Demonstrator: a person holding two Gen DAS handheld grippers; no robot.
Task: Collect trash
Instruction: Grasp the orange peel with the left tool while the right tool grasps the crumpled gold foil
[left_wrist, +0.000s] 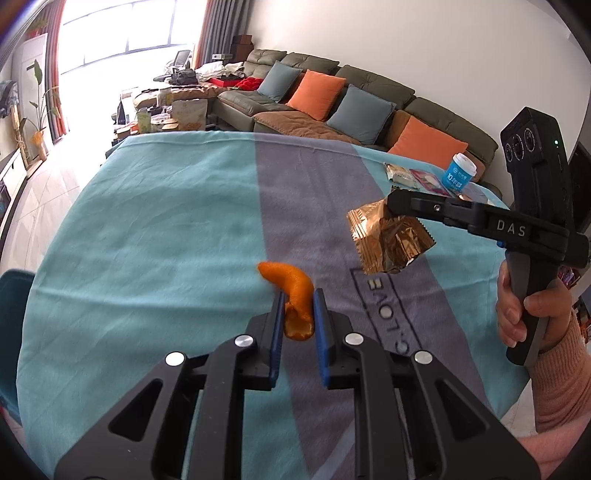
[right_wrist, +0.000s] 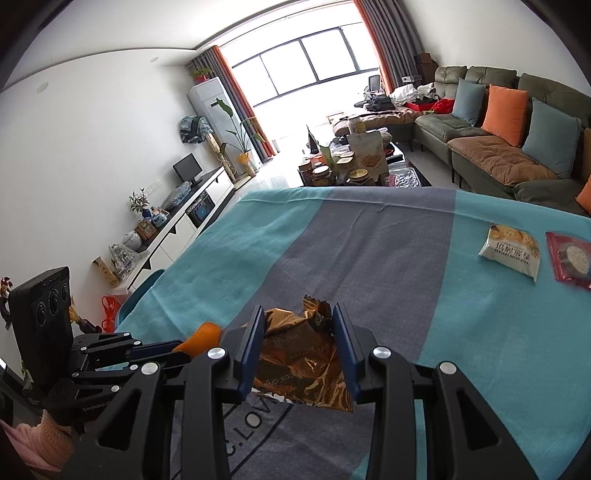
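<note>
My left gripper (left_wrist: 298, 297) is shut on a curled orange peel (left_wrist: 291, 291) and holds it above the teal and grey tablecloth (left_wrist: 166, 229). My right gripper (right_wrist: 300, 314) is shut on a crumpled gold foil wrapper (right_wrist: 301, 358), lifted off the cloth. In the left wrist view the right gripper (left_wrist: 397, 203) hangs to the right with the wrapper (left_wrist: 388, 240) dangling from it. In the right wrist view the left gripper (right_wrist: 177, 349) sits at lower left with the peel (right_wrist: 203, 336) in it.
At the table's far right lie a white snack packet (right_wrist: 511, 251), a red packet (right_wrist: 570, 260) and a blue-and-white cup (left_wrist: 460, 172). A teal chair (left_wrist: 11, 332) stands at the left edge. A sofa (left_wrist: 332, 99) and a cluttered coffee table (right_wrist: 354, 162) lie beyond.
</note>
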